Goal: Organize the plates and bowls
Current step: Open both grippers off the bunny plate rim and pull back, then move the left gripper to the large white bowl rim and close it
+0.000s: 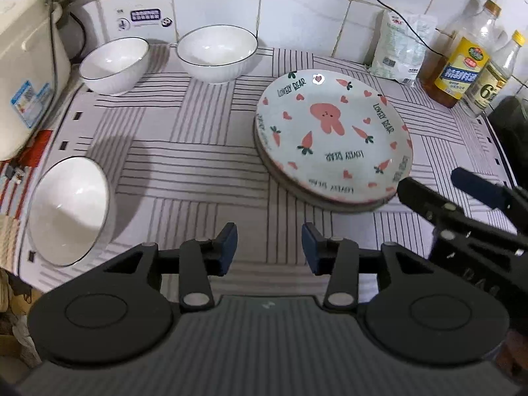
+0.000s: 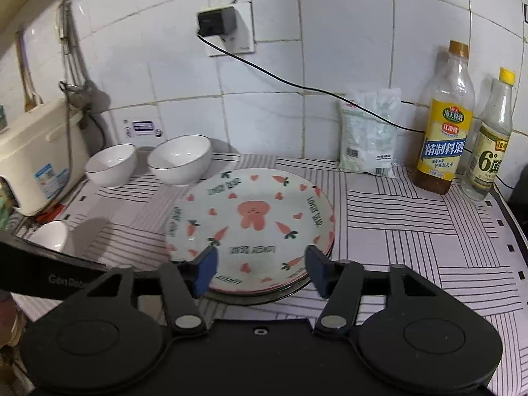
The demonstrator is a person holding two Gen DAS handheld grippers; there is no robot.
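A stack of plates [image 1: 333, 132] [image 2: 250, 227], printed with a pink rabbit and carrots, lies on the striped mat. Two white bowls [image 1: 114, 64] [image 1: 217, 52] stand by the back wall, and a third bowl [image 1: 71, 208] sits near the mat's left edge. My left gripper [image 1: 270, 247] is open over bare mat between that bowl and the plates, with nothing between its fingers. My right gripper [image 2: 262, 264] is open above the near rim of the stack, its pads apart from the plates. In the left wrist view the right gripper [image 1: 434, 180] shows at the stack's right edge.
A cream appliance [image 1: 26, 82] stands at the left. Two bottles [image 2: 442, 125] [image 2: 488, 145] and a white bag [image 2: 369, 132] line the back right. A black cable runs from a wall socket [image 2: 227, 26] across the tiles. A dark object [image 1: 511, 125] borders the mat's right edge.
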